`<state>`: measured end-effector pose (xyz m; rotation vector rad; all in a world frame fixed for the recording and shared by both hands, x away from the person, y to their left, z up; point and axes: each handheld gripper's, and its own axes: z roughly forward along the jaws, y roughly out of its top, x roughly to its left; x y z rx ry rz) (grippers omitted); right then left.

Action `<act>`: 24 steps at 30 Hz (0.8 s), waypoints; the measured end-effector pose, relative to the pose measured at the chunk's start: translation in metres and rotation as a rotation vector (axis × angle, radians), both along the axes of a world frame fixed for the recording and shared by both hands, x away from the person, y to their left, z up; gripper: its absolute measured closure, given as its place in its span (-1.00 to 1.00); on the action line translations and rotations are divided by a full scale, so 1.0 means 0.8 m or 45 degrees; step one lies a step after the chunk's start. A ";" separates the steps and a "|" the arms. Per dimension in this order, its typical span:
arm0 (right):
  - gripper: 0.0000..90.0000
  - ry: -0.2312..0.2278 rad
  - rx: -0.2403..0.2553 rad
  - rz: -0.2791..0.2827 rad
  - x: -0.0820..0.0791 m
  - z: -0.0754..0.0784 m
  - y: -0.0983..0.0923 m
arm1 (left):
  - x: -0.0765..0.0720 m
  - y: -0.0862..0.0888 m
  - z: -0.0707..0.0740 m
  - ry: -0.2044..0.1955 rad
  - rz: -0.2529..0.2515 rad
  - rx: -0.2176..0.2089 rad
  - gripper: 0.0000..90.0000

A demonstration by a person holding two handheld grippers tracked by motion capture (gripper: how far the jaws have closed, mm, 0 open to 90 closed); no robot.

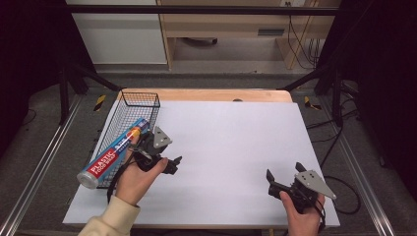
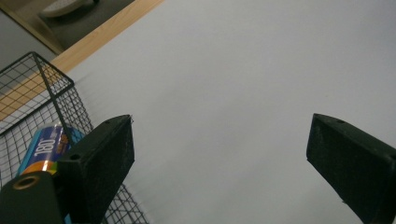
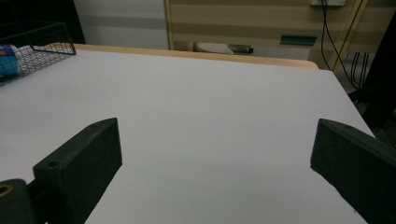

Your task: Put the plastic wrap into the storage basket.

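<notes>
1. A desk with a pale wooden edge and a white matte top (image 1: 231, 142) is seen from above. A person's two forearms reach in from the bottom, each hand holding a black two-jaw tool.
2. A black wire mesh basket (image 1: 140, 96) stands along the left edge of the desk. In it lies a long blue, red and orange box of plastic food wrap (image 1: 114, 153).
3. The box's long axis runs on a diagonal: its near end points toward the person and out to the left, sticking over the basket's near rim and past the desk edge. Its far end sits deeper in the basket, toward the middle.
4. The left hand-held gripper (image 1: 169, 164) sits just beside the basket's right side, over bare desk. In its own view its jaws stand wide apart with nothing between them, and the basket mesh and box end show behind the left jaw.
5. The right hand-held gripper (image 1: 282, 177) rests near the desk's front right corner, well apart from the basket. Its jaws are also spread wide and empty.
6. Judging by looks, the box is likely light, stiff cardboard with smooth, somewhat slippery faces, and could dent under a hard squeeze. A hold across its narrow width near the exposed near end seems easiest.
</notes>
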<state>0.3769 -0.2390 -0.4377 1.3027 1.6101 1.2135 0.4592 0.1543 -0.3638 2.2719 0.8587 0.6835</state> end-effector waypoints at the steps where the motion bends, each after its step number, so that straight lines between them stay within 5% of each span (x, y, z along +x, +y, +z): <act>1: -0.94 0.005 -0.004 -0.004 0.001 -0.001 -0.001 | 0.001 -0.003 -0.005 -0.015 -0.013 -0.012 -0.83; 5: -0.94 0.033 -0.003 -0.013 0.002 -0.003 -0.003 | 0.006 -0.015 -0.027 0.000 -0.032 -0.061 -0.83; 7: -0.94 0.046 -0.009 -0.011 0.003 -0.004 -0.004 | 0.007 -0.019 -0.040 0.056 -0.032 -0.204 -0.83; 8: -0.94 0.053 -0.007 -0.011 0.004 -0.005 -0.003 | 0.008 -0.022 -0.048 0.064 -0.039 -0.216 -0.83; 10: -0.94 0.075 -0.014 -0.010 0.005 -0.007 -0.004 | 0.007 -0.027 -0.056 0.039 -0.058 -0.148 -0.83; 12: -0.93 0.096 -0.019 -0.009 0.006 -0.009 -0.004 | 0.006 -0.031 -0.069 0.053 -0.058 -0.206 -0.83; 17: -0.93 0.133 -0.021 0.011 0.009 -0.012 -0.005 | 0.001 -0.041 -0.092 0.064 -0.086 -0.185 -0.83; 24: -0.92 0.181 -0.013 0.026 0.011 -0.017 -0.010 | -0.013 -0.038 -0.108 0.038 -0.160 -0.242 -0.84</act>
